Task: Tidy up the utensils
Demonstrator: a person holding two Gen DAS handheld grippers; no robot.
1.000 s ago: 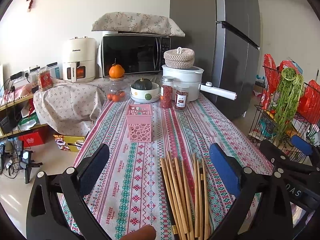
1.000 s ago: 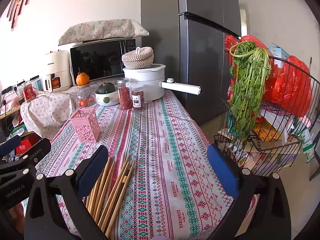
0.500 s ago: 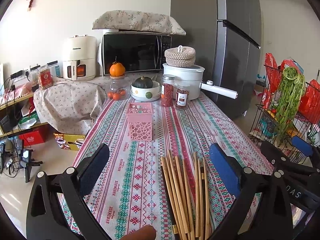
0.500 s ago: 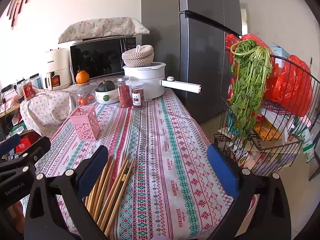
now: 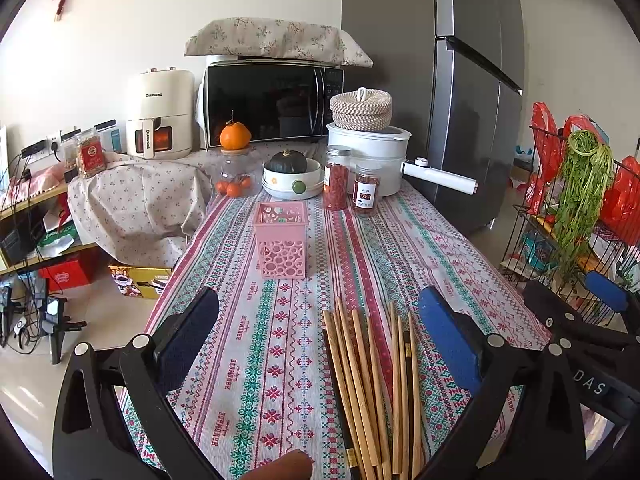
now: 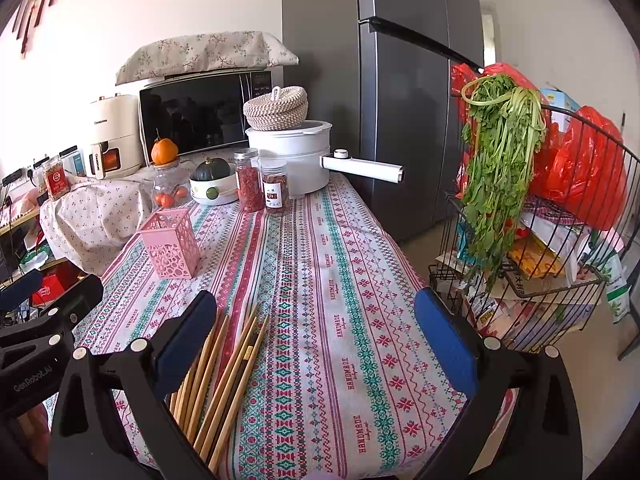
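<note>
Several wooden chopsticks [image 5: 372, 380] lie in a loose bundle on the patterned tablecloth near the front edge, tips pointing away from me; the right wrist view shows the chopsticks [image 6: 224, 376] at lower left. A pink perforated square holder [image 5: 281, 245] stands upright farther back at mid-table, also the pink holder [image 6: 171, 249]. My left gripper [image 5: 320, 344] is open above the near end of the table, the bundle lying between its fingers' lines. My right gripper [image 6: 316, 344] is open over bare cloth, to the right of the chopsticks. Both hold nothing.
At the table's far end stand a white pot [image 5: 366, 160] with a long handle, two spice jars [image 5: 336, 184], a bowl with a squash [image 5: 292, 178] and a jar of oranges [image 5: 235, 172]. A wire rack with greens [image 6: 500, 168] stands right of the table, near the fridge [image 6: 400, 100].
Both wrist views have shifted only slightly; the chopsticks and the pink holder have stayed in place and both grippers remain open.
</note>
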